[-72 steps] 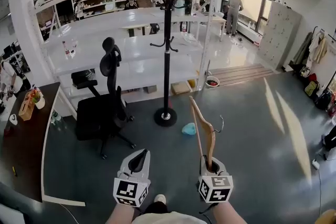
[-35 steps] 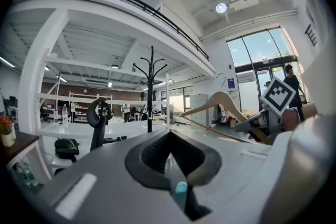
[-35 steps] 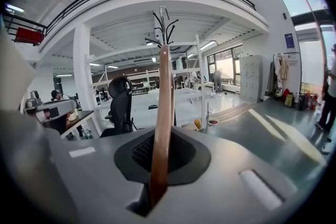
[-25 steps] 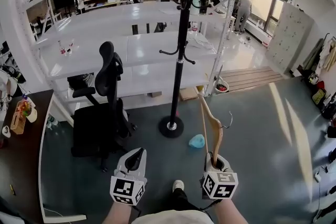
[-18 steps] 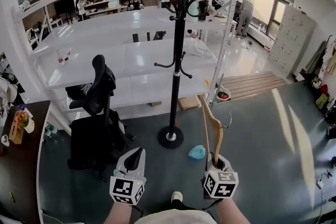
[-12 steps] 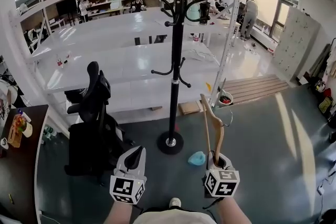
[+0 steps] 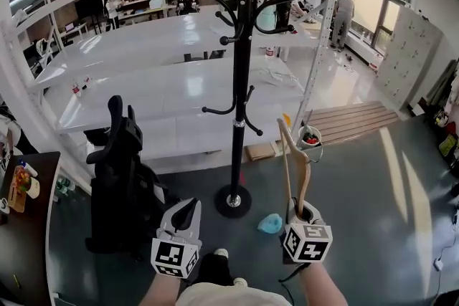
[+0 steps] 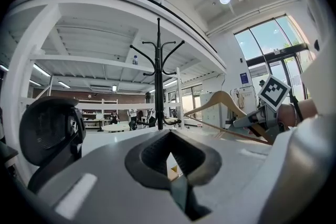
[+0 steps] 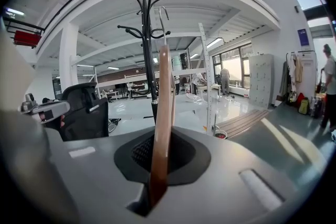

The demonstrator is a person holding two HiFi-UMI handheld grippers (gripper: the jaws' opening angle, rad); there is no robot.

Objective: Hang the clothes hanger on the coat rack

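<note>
1 wooden hanger [image 7: 294, 163]: pinched upright at its lower end by the right gripper [image 7: 302, 213] jaws, leaving its hook free for a peg. It is short of the coat rack [image 7: 239, 82] by the white bench's [image 7: 143, 91] front edge. Left gripper [image 7: 188, 209]: jaws together, empty.

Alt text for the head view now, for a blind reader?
The right gripper holds a wooden hanger upright, just right of a black coat rack and apart from it. The left gripper, jaws together, holds nothing; an office chair stands left.
</note>
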